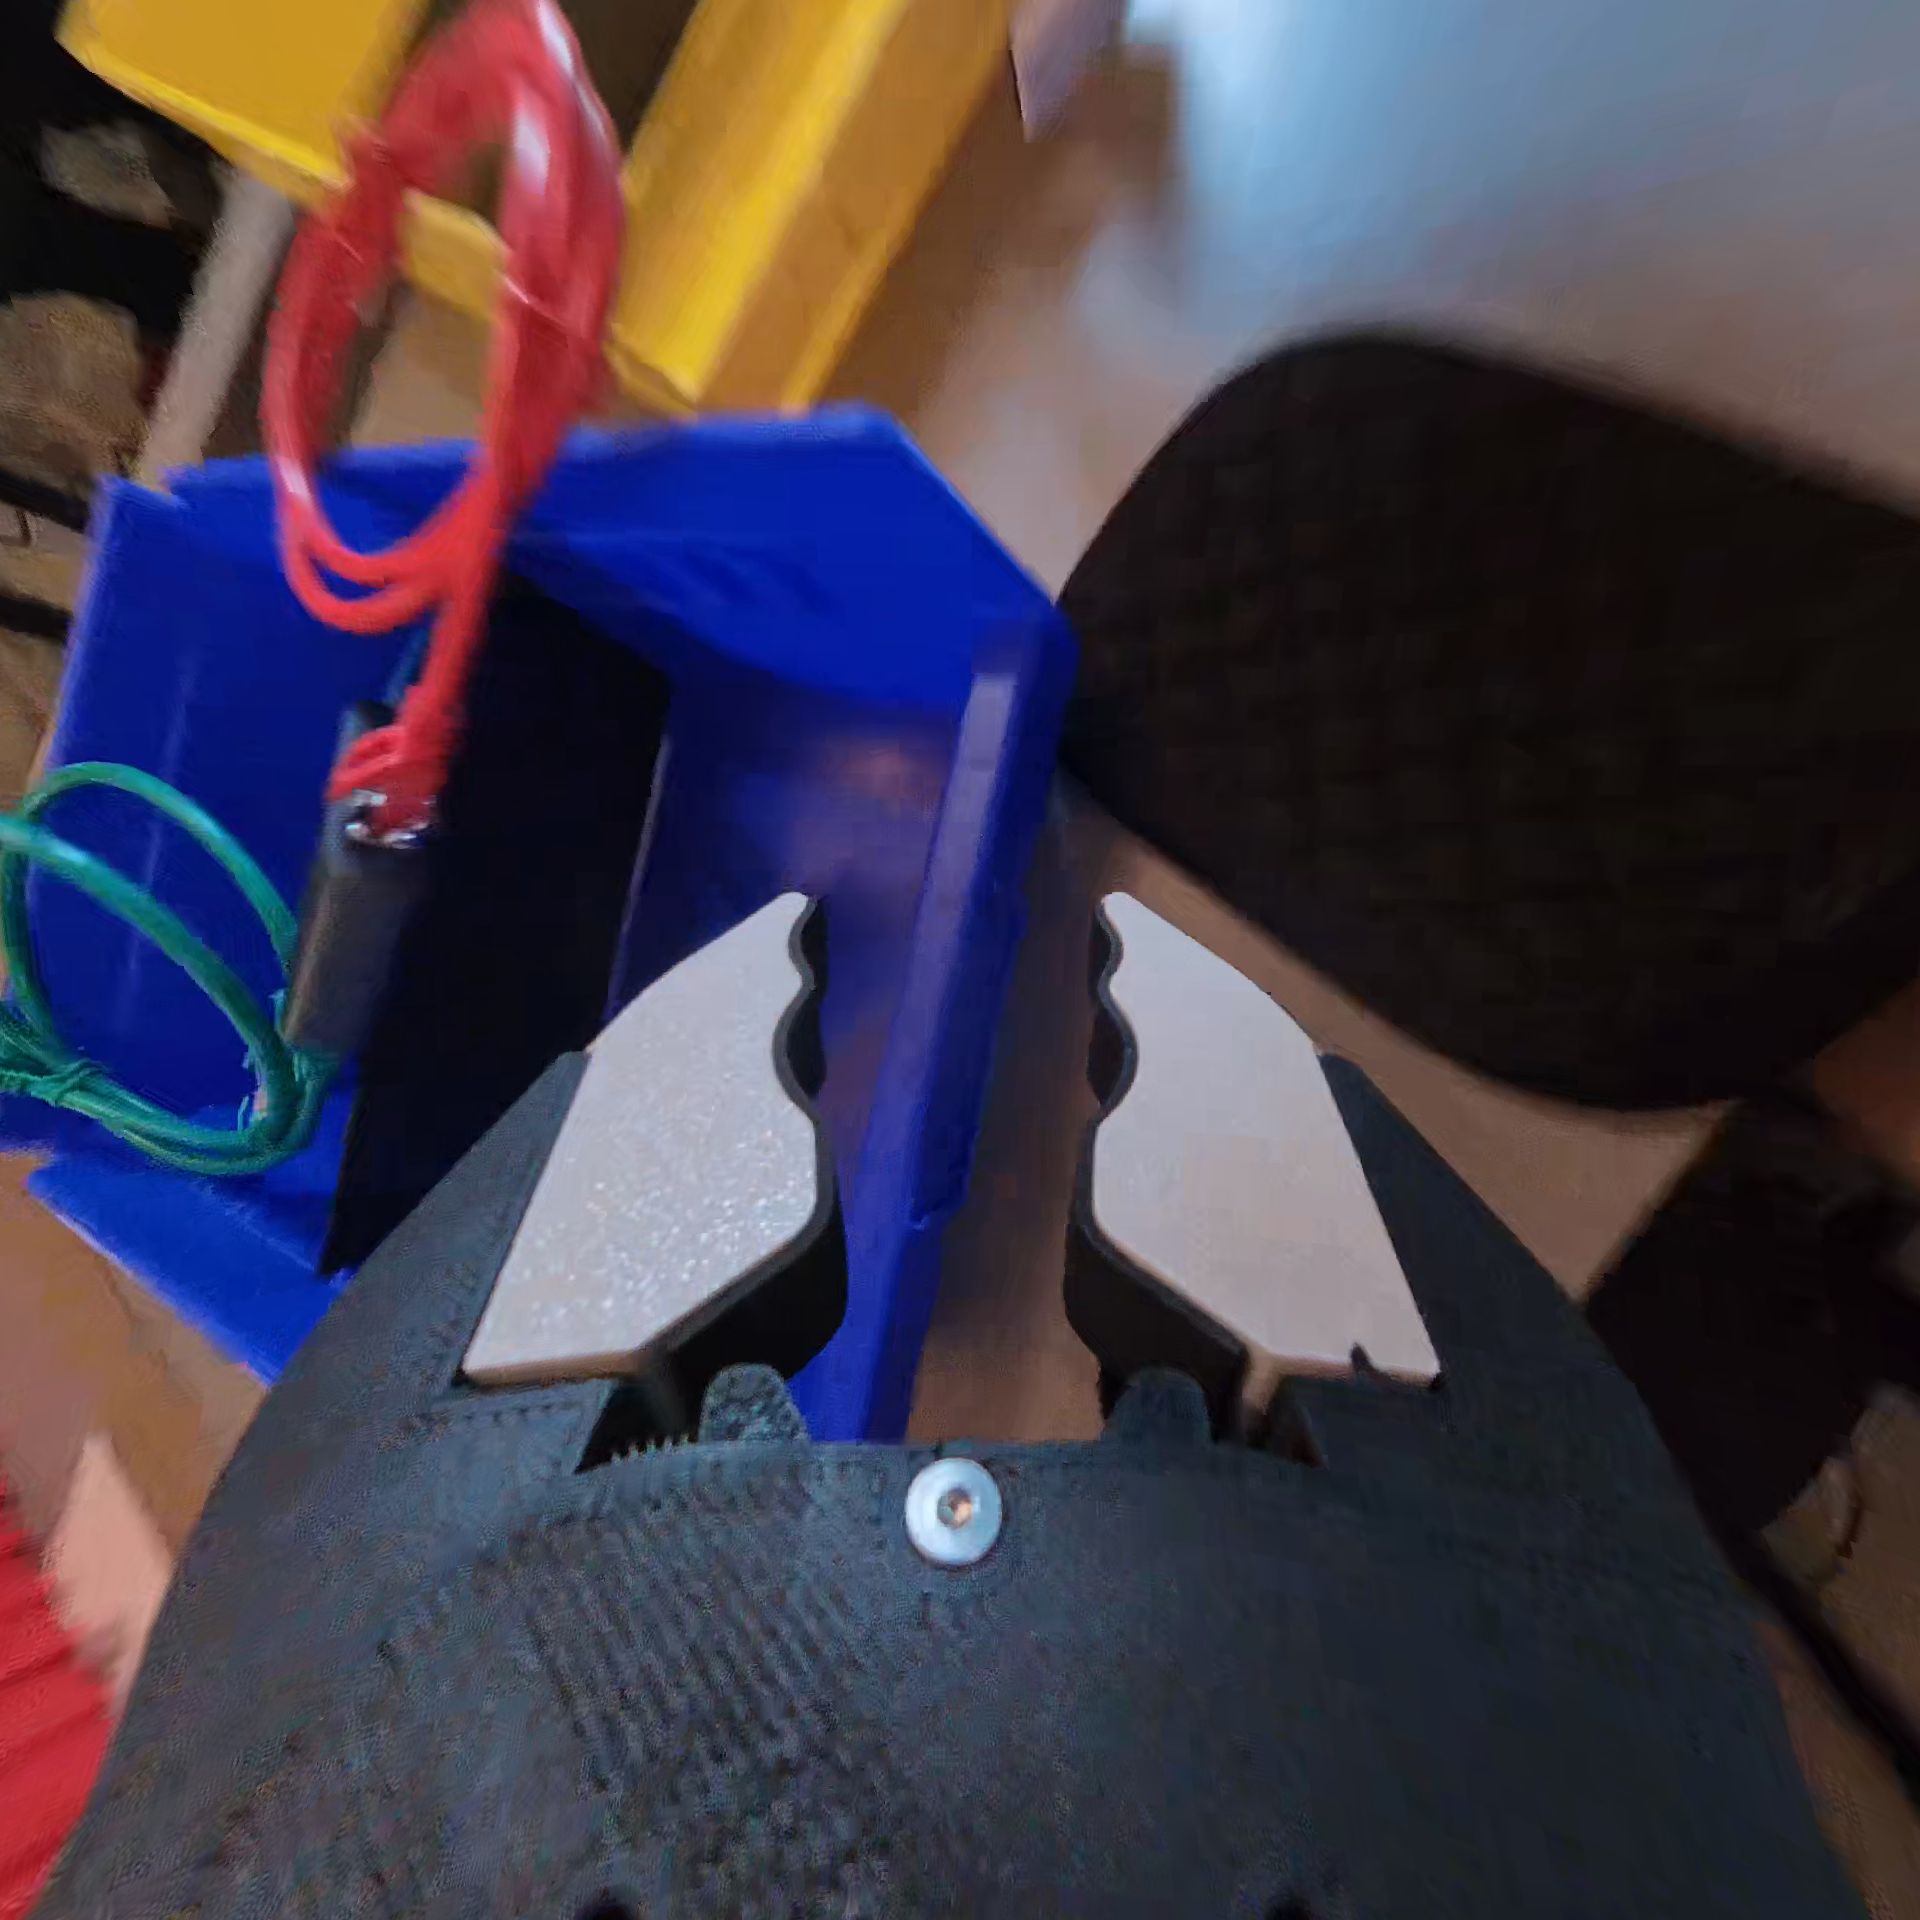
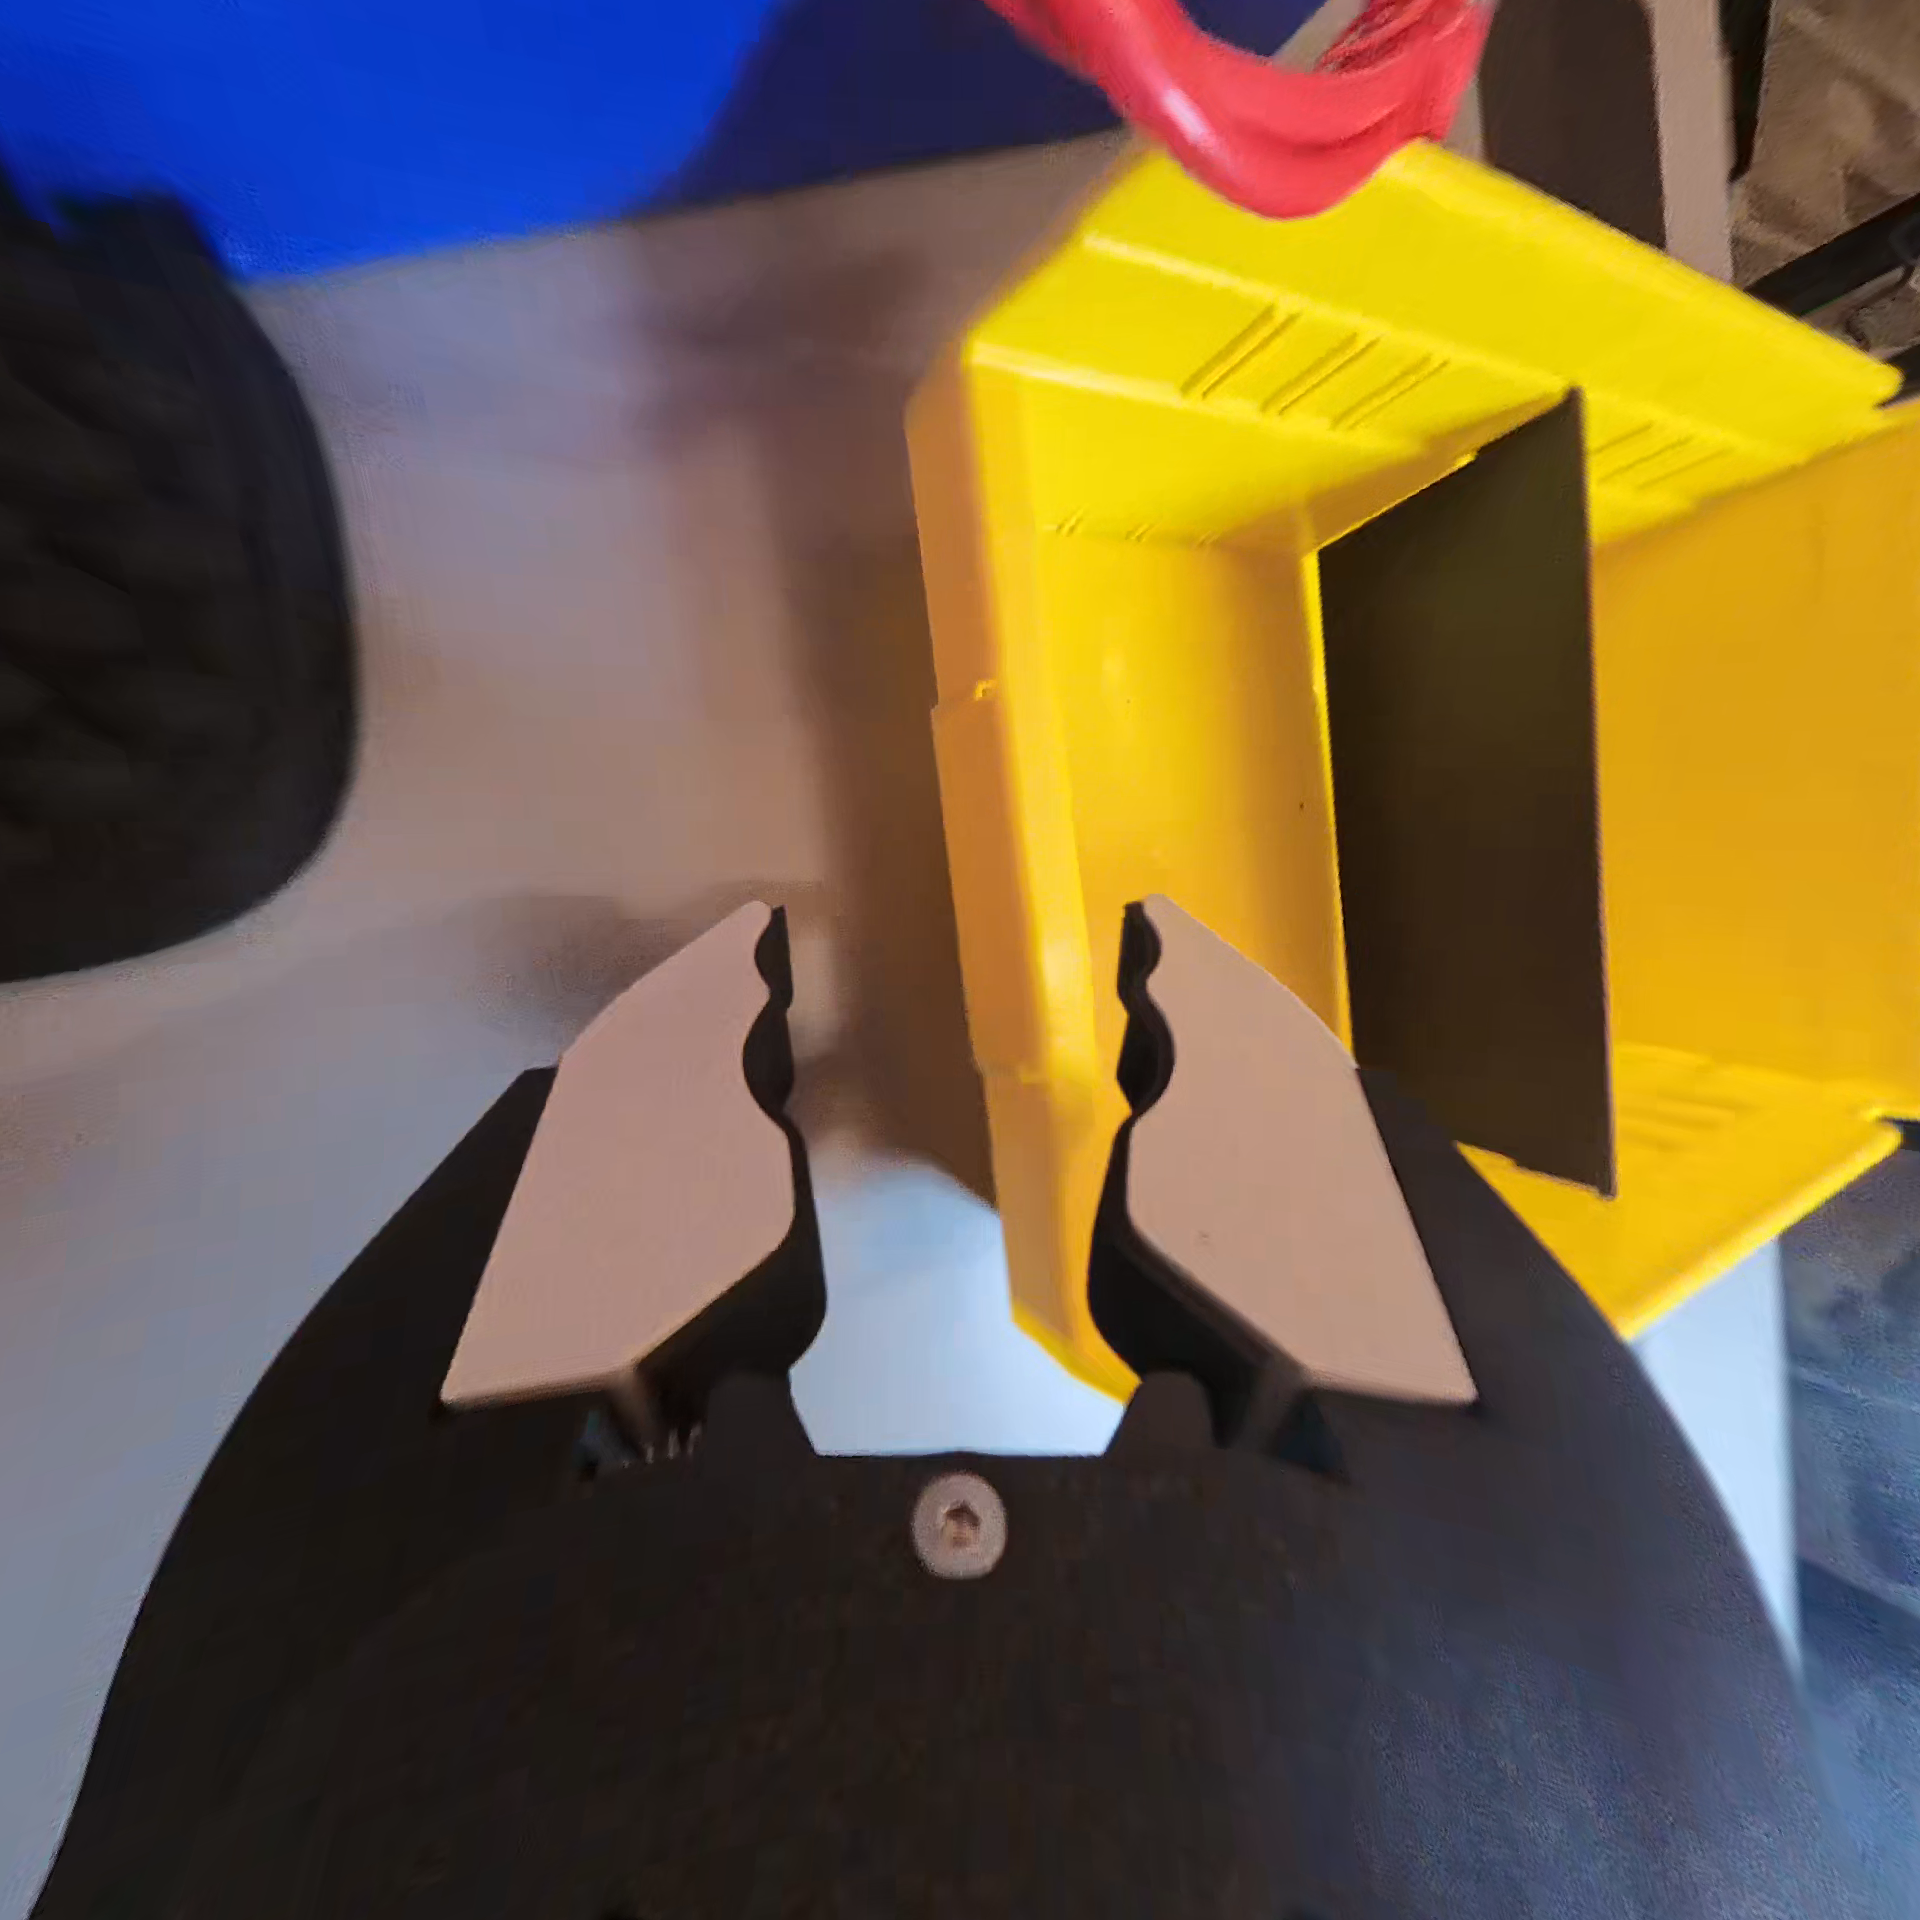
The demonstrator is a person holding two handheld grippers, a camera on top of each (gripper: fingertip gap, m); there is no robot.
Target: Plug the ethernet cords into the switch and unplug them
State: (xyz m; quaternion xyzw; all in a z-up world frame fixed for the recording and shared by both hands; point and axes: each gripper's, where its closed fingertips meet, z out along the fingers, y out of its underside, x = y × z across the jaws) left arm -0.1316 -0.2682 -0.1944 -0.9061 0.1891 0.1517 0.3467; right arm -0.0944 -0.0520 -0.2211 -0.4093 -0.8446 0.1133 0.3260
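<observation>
In the left wrist view a black switch (image 1: 358, 904) stands inside a blue bin (image 1: 779, 540), to the left of a black divider (image 1: 499, 883). A red ethernet cord (image 1: 540, 260) has its plug (image 1: 390, 774) in the switch and loops upward. A coiled green cord (image 1: 156, 935) lies at the bin's left. My left gripper (image 1: 956, 904) is open, its fingers on either side of the blue bin's right wall. My right gripper (image 2: 956, 912) is open and empty, with a yellow bin's (image 2: 1143, 623) rim between its fingers, close to the right one. The view is blurred.
Yellow bins (image 1: 769, 208) stand beyond the blue bin. The yellow bin holds a black divider (image 2: 1465, 779), and the red cord (image 2: 1299, 135) hangs above it. The other gripper's black body (image 1: 1507, 707) is close on the right. The bins stand on a tan tabletop (image 2: 571, 520).
</observation>
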